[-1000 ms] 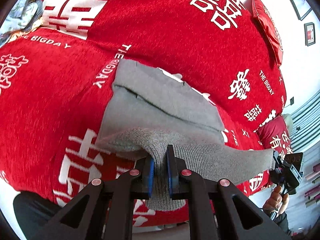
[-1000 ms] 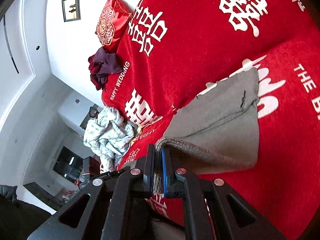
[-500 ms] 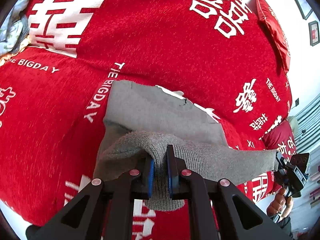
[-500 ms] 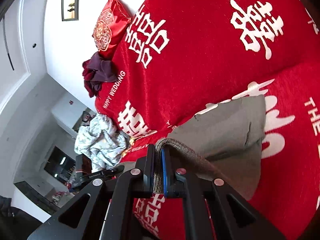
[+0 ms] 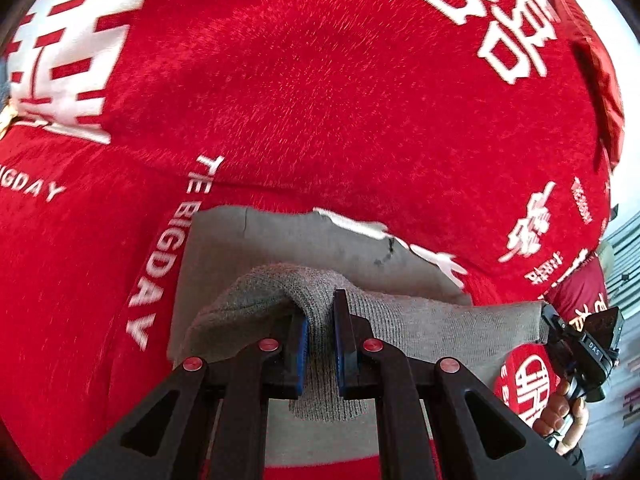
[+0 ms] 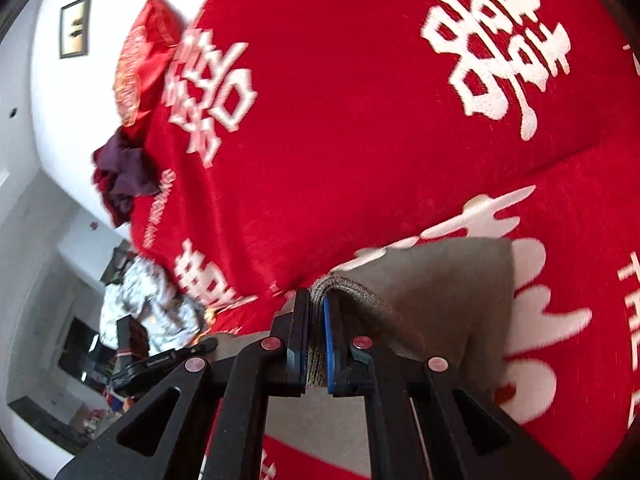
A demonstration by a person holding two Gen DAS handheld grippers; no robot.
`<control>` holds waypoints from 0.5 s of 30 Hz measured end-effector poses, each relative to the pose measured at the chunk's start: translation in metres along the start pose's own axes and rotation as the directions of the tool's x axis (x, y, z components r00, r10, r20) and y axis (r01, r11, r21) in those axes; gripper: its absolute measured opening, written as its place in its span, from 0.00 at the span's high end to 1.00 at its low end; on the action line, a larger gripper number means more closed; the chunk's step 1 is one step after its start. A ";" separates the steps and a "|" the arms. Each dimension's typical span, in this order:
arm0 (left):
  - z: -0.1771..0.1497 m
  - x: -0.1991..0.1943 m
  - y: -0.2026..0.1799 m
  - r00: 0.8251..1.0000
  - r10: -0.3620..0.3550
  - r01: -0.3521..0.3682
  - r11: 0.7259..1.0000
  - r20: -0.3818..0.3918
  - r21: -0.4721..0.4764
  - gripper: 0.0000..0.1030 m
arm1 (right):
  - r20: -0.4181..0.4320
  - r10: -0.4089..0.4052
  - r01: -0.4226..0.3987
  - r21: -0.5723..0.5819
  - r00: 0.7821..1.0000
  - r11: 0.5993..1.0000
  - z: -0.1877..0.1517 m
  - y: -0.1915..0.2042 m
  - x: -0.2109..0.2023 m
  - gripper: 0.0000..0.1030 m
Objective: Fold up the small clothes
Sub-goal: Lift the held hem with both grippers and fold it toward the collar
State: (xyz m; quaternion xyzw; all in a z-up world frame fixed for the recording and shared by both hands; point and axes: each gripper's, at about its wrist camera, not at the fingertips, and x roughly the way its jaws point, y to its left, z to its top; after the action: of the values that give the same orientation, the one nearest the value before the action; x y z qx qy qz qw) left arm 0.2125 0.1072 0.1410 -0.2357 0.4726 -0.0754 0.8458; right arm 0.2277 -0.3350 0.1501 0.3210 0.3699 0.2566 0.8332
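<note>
A grey knitted garment (image 5: pixel 288 240) lies partly on the red bedspread (image 5: pixel 320 100), its near ribbed edge lifted and stretched between both grippers. My left gripper (image 5: pixel 320 320) is shut on a bunch of that ribbed edge. The right gripper (image 5: pixel 560 328) appears at the right of the left wrist view, held by a hand (image 5: pixel 568 416), clamping the far end of the same edge. In the right wrist view my right gripper (image 6: pixel 317 320) is shut on the folded grey garment (image 6: pixel 440 288), which drapes away to the right over the bedspread (image 6: pixel 340 140).
A red pillow (image 6: pixel 140 68) and a dark purple garment (image 6: pixel 124 172) lie by the white wall. A crumpled pale patterned cloth (image 6: pixel 148 308) sits at the bed's edge. A framed picture (image 6: pixel 74 26) hangs on the wall. Another red pillow (image 5: pixel 592 72) lies at the far right.
Both grippers have carried the lifted grey edge forward across the bed over the lying part. Less of the flat garment shows beyond the raised edge. Both grips stay unchanged.
</note>
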 end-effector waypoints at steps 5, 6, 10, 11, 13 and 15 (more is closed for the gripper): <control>0.022 0.057 0.007 0.997 0.057 -0.058 0.998 -0.061 -0.012 0.89 | -0.027 -0.065 0.066 0.057 0.998 0.996 0.018 -0.030 0.044 0.93; 0.023 0.068 0.010 0.994 0.067 -0.069 0.997 -0.083 -0.020 0.89 | -0.038 -0.082 0.084 0.068 0.996 0.994 0.020 -0.036 0.055 0.93; 0.024 0.112 0.032 0.974 0.110 -0.131 0.987 -0.199 -0.097 0.88 | -0.089 -0.148 0.158 0.113 0.985 0.981 0.022 -0.058 0.089 0.90; 0.024 0.122 0.042 0.968 0.089 -0.126 0.981 -0.235 -0.145 0.88 | -0.106 -0.168 0.181 0.138 0.980 0.974 0.022 -0.064 0.096 0.89; 0.024 0.126 0.053 0.967 0.024 -0.084 0.971 -0.255 -0.226 0.87 | -0.152 -0.214 0.240 0.185 0.965 0.953 0.024 -0.079 0.109 0.84; 0.027 0.123 0.063 0.964 -0.075 -0.006 0.953 -0.254 -0.303 0.61 | -0.171 -0.235 0.268 0.213 0.957 0.940 0.025 -0.089 0.114 0.73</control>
State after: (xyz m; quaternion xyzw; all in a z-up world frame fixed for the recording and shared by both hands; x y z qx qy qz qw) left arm 0.2963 0.1282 0.0291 -0.3578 0.5822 -0.0479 0.7285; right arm 0.3324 -0.3270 0.0471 0.3476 0.4942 0.1247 0.7870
